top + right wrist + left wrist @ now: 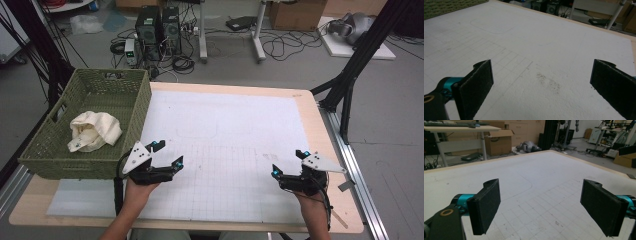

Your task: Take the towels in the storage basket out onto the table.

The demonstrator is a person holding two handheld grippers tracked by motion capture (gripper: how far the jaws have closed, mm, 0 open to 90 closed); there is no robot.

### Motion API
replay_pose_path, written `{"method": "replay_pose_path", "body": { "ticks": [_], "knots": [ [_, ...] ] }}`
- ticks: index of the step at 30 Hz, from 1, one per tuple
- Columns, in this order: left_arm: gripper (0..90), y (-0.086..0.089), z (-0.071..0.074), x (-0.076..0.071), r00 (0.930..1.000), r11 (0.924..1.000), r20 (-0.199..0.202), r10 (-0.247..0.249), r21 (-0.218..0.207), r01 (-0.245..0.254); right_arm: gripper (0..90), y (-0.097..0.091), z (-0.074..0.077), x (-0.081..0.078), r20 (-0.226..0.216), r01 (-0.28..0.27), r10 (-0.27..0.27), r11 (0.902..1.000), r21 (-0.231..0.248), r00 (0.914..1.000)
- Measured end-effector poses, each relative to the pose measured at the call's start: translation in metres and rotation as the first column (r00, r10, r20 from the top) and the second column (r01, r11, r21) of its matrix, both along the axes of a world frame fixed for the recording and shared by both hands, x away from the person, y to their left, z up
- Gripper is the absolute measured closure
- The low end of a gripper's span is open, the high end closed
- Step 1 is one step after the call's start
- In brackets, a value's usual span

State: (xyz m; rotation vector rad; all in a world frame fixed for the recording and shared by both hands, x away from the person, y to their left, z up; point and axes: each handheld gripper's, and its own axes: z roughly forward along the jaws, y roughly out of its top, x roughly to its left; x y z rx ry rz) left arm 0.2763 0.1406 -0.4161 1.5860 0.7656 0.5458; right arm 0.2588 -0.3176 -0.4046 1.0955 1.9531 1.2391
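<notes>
1. This is a robotics or engineering lab, with a recording rig built around one work table (pixel 330 150).
2. Black metal frame struts (pixel 357 60) rise at the table's far right corner and along its left side.
3. Beyond the table's far edge, computer towers (pixel 159 29) stand on a bare grey floor among loose cables (pixel 285 45).
4. Cardboard boxes (pixel 297 14) sit on that floor farther back from the table, to the right of the towers.
5. A white gridded mat (pixel 235 135) covers the table top.
6. In the left gripper view, height-adjustable desks (pixel 461 130) and more equipment stand past the table's far edge.
</notes>
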Motion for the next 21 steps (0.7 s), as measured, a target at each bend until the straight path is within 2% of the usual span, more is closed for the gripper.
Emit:
{"method": "replay_pose_path", "body": {
  "ticks": [11, 21],
  "knots": [
    [16.9, 0.0, 0.008, -0.005, 1.0, 0.9999, 0.004, -0.005, -0.011, 0.005, 4.0, 0.003, 0.002, -0.001, 0.0, -0.006, 0.006, 1.0, 0.001, 1.0],
    [16.8, 0.009, 0.035, -0.007, 0.9997, 0.9994, 0.024, -0.005, -0.033, 0.006, 4.0, 0.004, 0.002, -0.001, -0.006, -0.013, 0.013, 0.9999, 0.003, 0.9999]
  ]
}}
